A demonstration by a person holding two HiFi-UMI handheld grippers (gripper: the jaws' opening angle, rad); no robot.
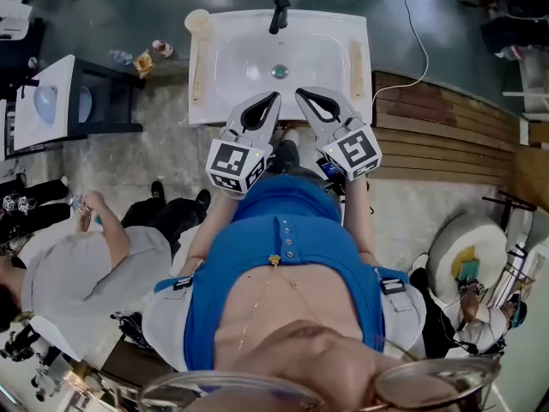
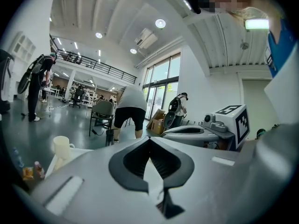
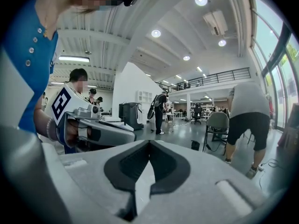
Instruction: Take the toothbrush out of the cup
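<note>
Both grippers are hovering side by side over the near rim of the washbasin (image 1: 206, 110), with nothing in either one. The left gripper (image 1: 273, 99) is showing its jaws pressed together at the tips, leaving only a leaf-shaped gap behind the dark ribbed rubber pads (image 2: 164, 161). The right gripper (image 1: 302, 94) is reading the same, tips meeting and pinching nothing. Both bodies are smooth matte grey plastic, each carrying a white cube with black square markers. The basin is a glossy white rectangular slab with a shallow rounded bowl, a round metal drain (image 1: 280, 71) and a black angular faucet (image 1: 279, 11) at the far edge. Pale beige strips are lying along its left ledge (image 1: 195, 67) and right ledge (image 1: 355, 67). The cup (image 1: 198, 21) is sitting on the far left corner of the basin, well apart from both grippers. It is a cream, opaque, plain cylinder, and its handle is showing in the left gripper view (image 2: 62, 147). As for the toothbrush, the cup is coming through too small and washed out, so I can't tell whether it is standing inside. Brown wood-slat decking (image 1: 446, 131) is running along the basin's right, with grey polished floor beyond.
</note>
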